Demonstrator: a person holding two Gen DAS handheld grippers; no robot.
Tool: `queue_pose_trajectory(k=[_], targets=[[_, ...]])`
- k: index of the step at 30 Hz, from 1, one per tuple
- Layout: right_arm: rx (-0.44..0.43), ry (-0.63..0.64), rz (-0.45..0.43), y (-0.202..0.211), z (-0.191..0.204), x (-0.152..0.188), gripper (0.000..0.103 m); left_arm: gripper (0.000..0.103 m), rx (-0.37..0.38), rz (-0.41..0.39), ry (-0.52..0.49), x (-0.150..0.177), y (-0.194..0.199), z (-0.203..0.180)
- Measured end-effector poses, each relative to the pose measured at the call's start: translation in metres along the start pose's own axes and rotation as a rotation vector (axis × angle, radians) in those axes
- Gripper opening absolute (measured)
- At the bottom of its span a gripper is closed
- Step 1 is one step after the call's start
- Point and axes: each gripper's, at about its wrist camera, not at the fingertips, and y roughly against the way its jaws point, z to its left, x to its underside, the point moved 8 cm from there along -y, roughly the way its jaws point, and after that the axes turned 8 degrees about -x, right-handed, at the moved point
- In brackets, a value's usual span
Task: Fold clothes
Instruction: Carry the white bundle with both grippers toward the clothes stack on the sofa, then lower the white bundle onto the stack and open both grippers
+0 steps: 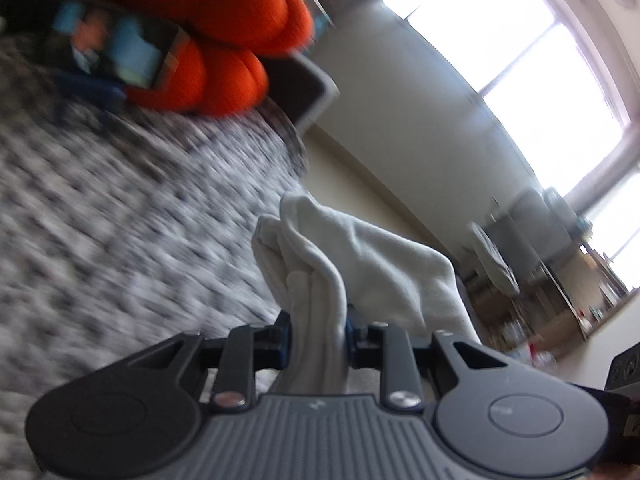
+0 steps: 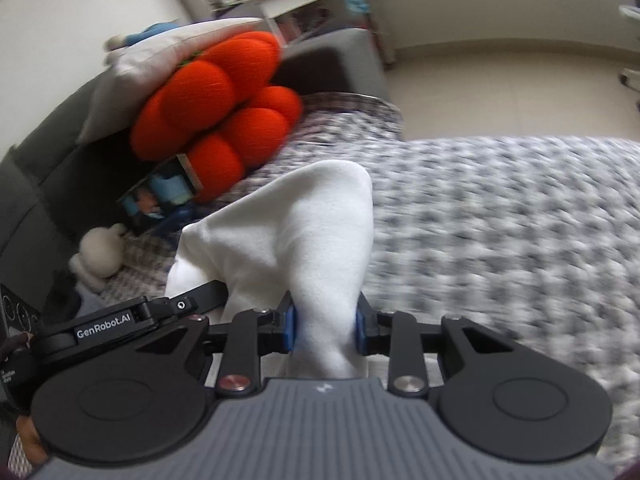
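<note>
Two grippers each pinch a soft white cloth garment. The left gripper [image 1: 318, 330] has its blue pads closed tight on a bunched part of the white garment [image 1: 360, 264], and the cloth sticks up past the fingers in wrinkly folds. The right gripper [image 2: 326, 330] is also closed on the white garment [image 2: 296, 232], which rises in front of it like a little tent. The garment is held up in the air, above the grey and white knitted blanket [image 2: 500, 240] that covers the bed.

Far off on the left of the bed sits a big orange puffy cushion [image 2: 216, 112], with a pale grey pillow [image 2: 160, 64] leaning above it. A small box with blue pictures [image 2: 164, 196] lies just beside the cushion, and a small cream stuffed toy [image 2: 98, 256] sits nearer, on the left. In the left wrist view a bright window [image 1: 520, 72] shines on the far right. The blanket looks blurry in both views
</note>
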Motion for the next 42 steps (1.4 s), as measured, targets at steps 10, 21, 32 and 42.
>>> queue_pose_trajectory(k=[10,21,32,42], targets=[[-0.236,0.188,0.083,-0.07,0.143,-0.001,0.031,0.025,-0.195,-0.188,0.187,-0.055,0.118,0.104],[-0.531,0.327,0.168,-0.14,0.306,0.02,0.031,0.025,-0.427,-0.407,0.285,-0.089,0.258,0.2],[-0.62,0.473,0.264,-0.193,0.39,0.033,0.031,0.025,-0.569,-0.468,0.358,-0.104,0.293,0.257],[-0.646,0.466,0.353,-0.234,0.403,0.04,0.031,0.025,-0.616,-0.458,0.429,-0.11,0.288,0.296]])
